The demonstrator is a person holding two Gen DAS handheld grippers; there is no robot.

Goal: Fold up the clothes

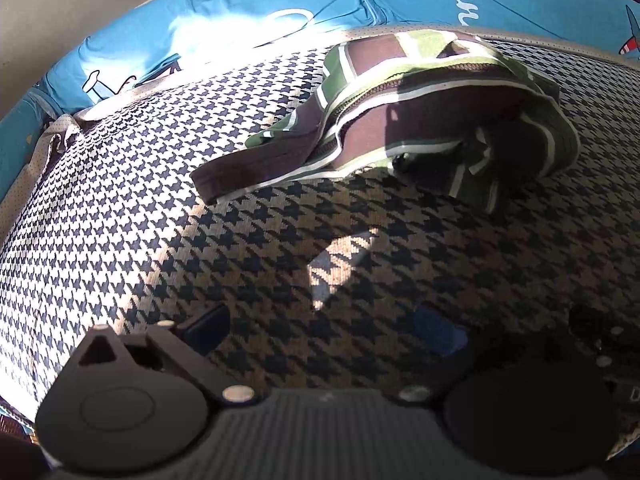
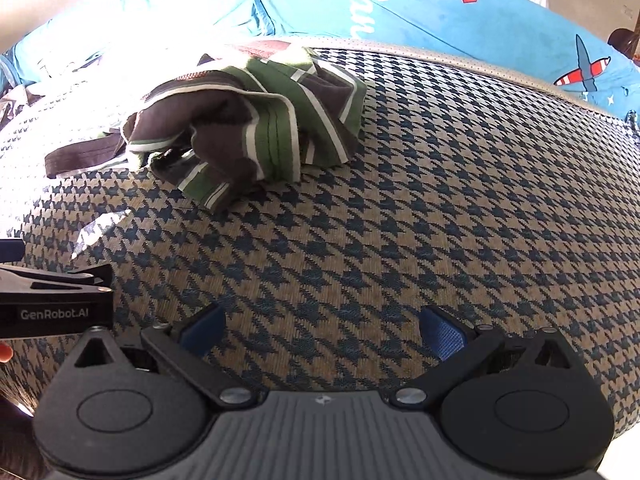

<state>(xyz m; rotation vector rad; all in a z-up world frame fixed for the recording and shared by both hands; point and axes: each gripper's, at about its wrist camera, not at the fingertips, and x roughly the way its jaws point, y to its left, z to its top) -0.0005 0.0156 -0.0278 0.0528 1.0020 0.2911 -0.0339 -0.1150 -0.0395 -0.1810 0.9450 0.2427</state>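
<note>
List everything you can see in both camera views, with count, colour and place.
Striped garment: one, green, brown and white, crumpled on the houndstooth surface, far side.
Houndstooth surface: one, navy and beige, under the garment.
Blue bedding: printed with planes and white lettering, behind the surface.
Left tool: one, black with blue pads, open, empty, apart from the garment.
Right tool: one, black with blue pads, open, empty, apart from the garment.

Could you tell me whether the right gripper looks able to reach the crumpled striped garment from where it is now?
Probably yes. The right gripper is open, holds nothing, and only bare houndstooth fabric lies between it and the striped garment, which sits ahead and slightly left, with nothing on top.
</note>
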